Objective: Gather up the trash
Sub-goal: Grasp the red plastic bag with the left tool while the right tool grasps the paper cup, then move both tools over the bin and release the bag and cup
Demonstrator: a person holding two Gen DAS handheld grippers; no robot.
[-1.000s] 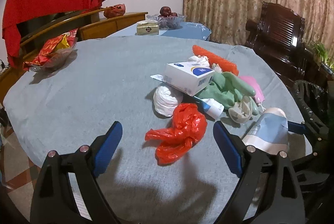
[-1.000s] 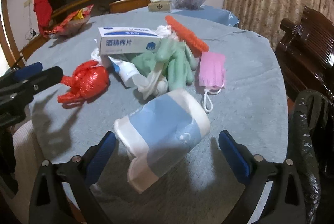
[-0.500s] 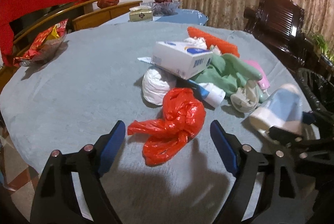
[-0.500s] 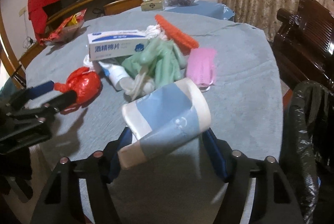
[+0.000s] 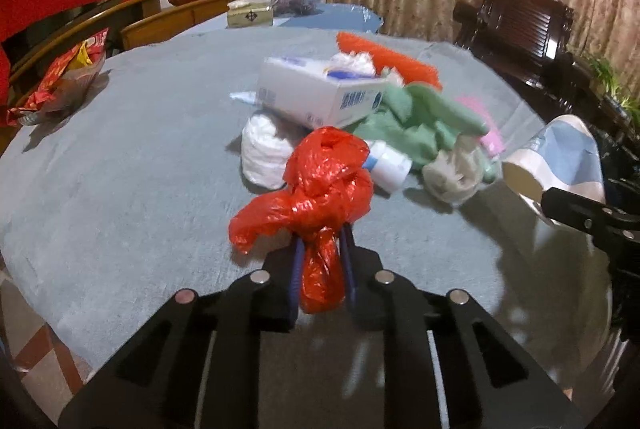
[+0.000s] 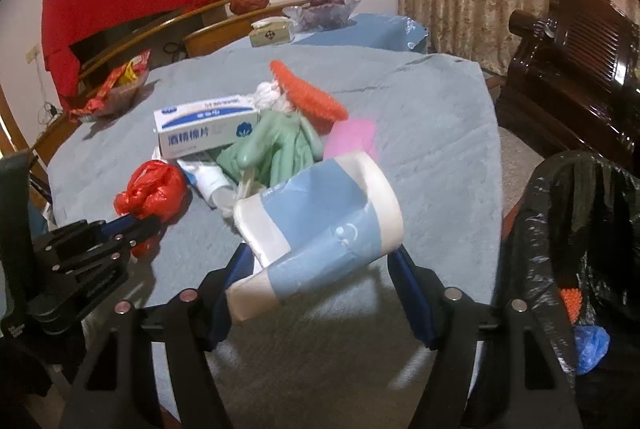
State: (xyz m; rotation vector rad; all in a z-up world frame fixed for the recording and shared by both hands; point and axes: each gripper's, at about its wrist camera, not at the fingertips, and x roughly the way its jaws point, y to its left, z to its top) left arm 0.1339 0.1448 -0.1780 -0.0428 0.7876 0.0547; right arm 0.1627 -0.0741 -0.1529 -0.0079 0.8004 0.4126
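Grey-blue cloth covers your round bench [image 6: 440, 133], with a black-lined trash bin [image 6: 576, 229] at its right edge holding orange and blue scraps. Your right gripper [image 6: 320, 261] has its jaws clamped on a blue-and-white paper cup [image 6: 320, 229], held above the bench. A white box [image 6: 206, 131] printed 酒精棉片 lies in the pile beside green gloves [image 6: 276, 145]. Your left gripper [image 5: 322, 269] pinches the red plastic bag's [image 5: 324, 181] tail.

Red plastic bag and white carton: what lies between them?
In the left wrist view, nothing lies between the red plastic bag and the white carton; bag overlaps carton's lower edge.
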